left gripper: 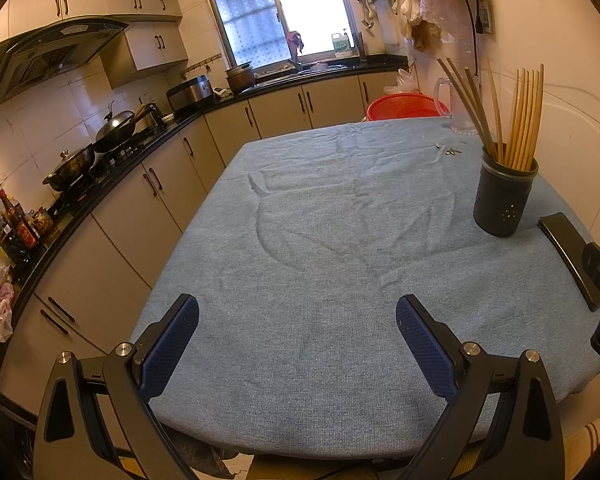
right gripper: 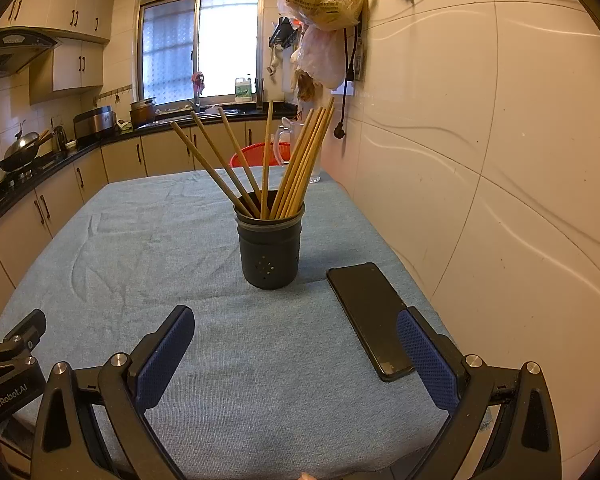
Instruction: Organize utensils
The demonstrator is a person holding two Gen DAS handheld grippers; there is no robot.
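Observation:
A dark grey utensil holder point(right gripper: 269, 246) stands upright on the blue tablecloth point(right gripper: 140, 248) with several wooden chopsticks point(right gripper: 288, 168) fanning out of it. In the left wrist view the same holder point(left gripper: 503, 196) sits at the right side of the table, its chopsticks point(left gripper: 520, 116) leaning against the rim. My right gripper point(right gripper: 296, 344) hovers open over the near part of the table, short of the holder, nothing between its blue pads point(right gripper: 168, 356). My left gripper point(left gripper: 298, 334) is open too, above bare cloth point(left gripper: 320, 240), well left of the holder.
A black phone point(right gripper: 370, 316) lies flat just right of the holder, close to my right finger. A clear pitcher point(right gripper: 300, 148) and a red basket point(right gripper: 260, 154) stand at the table's far end. The tiled wall runs along the right; counter and stove point(left gripper: 100, 152) line the left.

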